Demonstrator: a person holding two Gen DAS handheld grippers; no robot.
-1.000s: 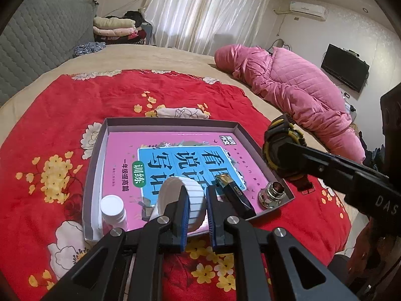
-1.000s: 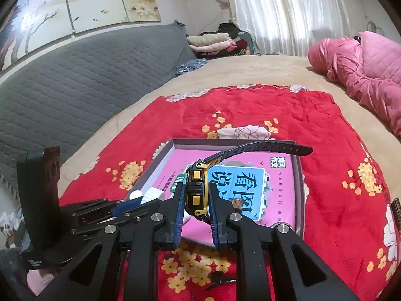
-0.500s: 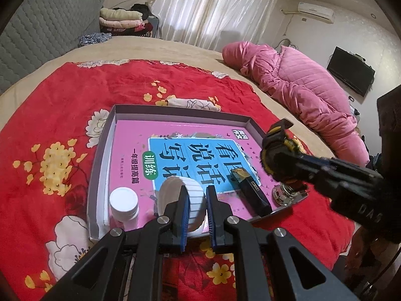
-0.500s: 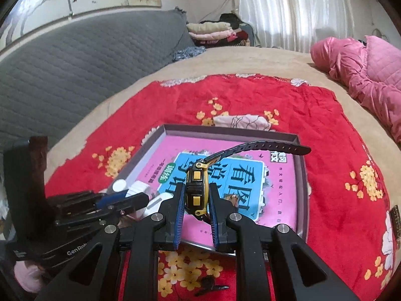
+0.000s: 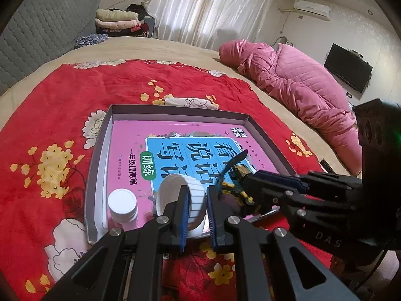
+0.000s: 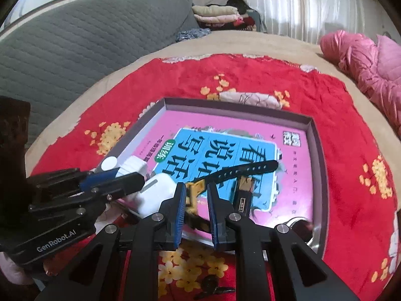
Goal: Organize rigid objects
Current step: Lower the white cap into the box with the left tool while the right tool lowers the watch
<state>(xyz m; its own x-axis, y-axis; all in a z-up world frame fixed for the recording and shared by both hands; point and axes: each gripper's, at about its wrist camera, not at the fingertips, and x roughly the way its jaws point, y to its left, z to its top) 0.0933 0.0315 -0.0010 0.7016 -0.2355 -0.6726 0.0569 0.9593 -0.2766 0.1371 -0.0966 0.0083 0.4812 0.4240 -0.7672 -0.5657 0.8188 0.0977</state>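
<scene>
Both my grippers at the near edge of the grey tray point(image 5: 99, 165), each with something between its fingers

My left gripper point(image 5: 196, 213) has its jaws closed on the rim of a white ribbed lid point(image 5: 186, 195), tilted over the tray's near edge, just right of the small white-capped bottle point(image 5: 122, 205) in the tray's near-left corner; my right gripper point(image 6: 196, 209) has its jaws pinched on the yellow-and-black wristwatch point(image 6: 194, 195), low over the pink workbook point(image 6: 225, 148) lining the tray, strap point(image 6: 240, 170) pointing toward the tray's far-right corner, beside a black lighter point(image 6: 243, 193) and a shiny metal piece point(image 6: 300, 227) in the near-right corner
</scene>
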